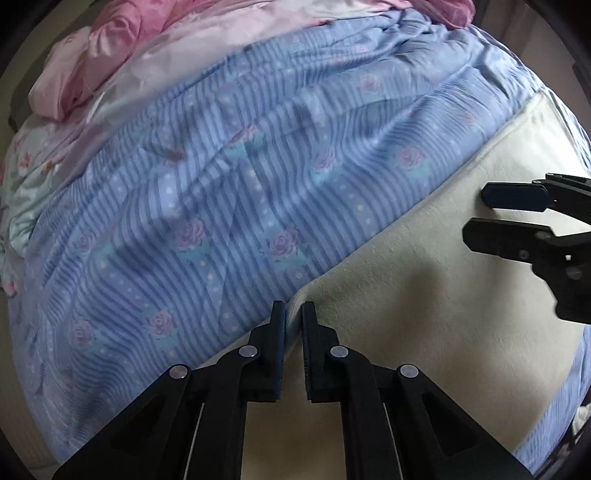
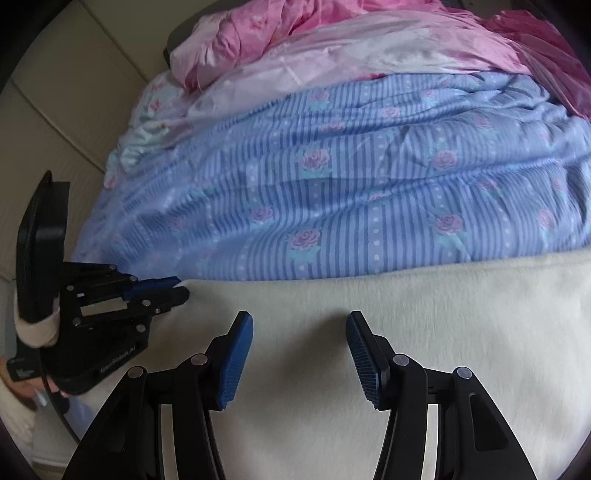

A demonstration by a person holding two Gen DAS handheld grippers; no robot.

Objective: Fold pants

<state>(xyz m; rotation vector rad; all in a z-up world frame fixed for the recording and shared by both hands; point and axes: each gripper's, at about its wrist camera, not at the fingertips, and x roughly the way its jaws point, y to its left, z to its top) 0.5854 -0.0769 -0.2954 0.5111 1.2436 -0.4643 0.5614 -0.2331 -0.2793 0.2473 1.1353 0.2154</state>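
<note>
so the cream fleece pants point(image 2: 406, 325) are laid out flat on the blue striped rose-print quilt point(image 2: 369, 192), on the near side of it, with the pink bedding point(image 2: 332, 33) bunched up at the quilt's far side

left gripper point(image 1: 293, 314) is clamped down right where the pants' edge meets the quilt — jaws nearly together with a thin fold of cream fabric pinched between the pads. In the right wrist view it sits at the pants' left corner. Right gripper point(image 2: 299, 343) is roughly half open, hovering over the middle of the pants close to the quilt line, nothing in it

stuff I'd worry about from here:

- that left pinch sits right on the boundary, so it may have caught some quilt along with the fleece. I can't tell from either view. If it did, lifting drags the quilt up and the fold goes crooked
- the pinch looks shallow, just the edge — thick fleece could slide out once it takes weight
- the right gripper is over flat fabric, not an edge, so closing there would likely bunch up one layer or miss, and the two sides would then lift unevenly
- the quilt is soft and lumpy, so creases won't sit sharp
</note>
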